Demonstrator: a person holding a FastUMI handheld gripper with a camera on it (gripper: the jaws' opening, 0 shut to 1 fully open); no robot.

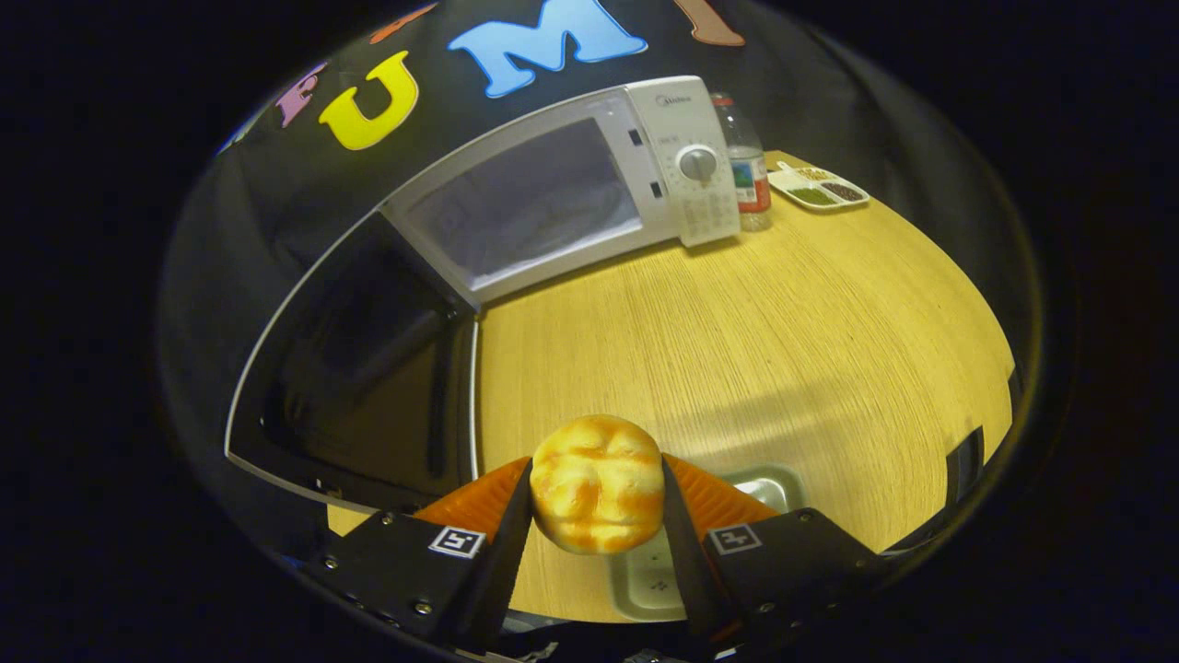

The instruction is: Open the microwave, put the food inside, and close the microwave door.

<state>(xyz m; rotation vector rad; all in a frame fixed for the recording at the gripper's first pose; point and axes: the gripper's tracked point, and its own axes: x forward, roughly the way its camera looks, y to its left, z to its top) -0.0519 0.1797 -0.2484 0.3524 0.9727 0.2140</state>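
Tool clamped on bun, both fingers pressing it, above surface; microwave at 12 o'clock, door open.

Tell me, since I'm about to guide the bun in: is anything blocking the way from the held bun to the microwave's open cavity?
Nothing visible does. The gripper is shut on the bun, the microwave stands beyond the fingers with its door swung open, and only bare table lies between. The bottle and dish stand past the microwave's far side.

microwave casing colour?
White microwave, dark door open; gripper view. Tool grips the bun.
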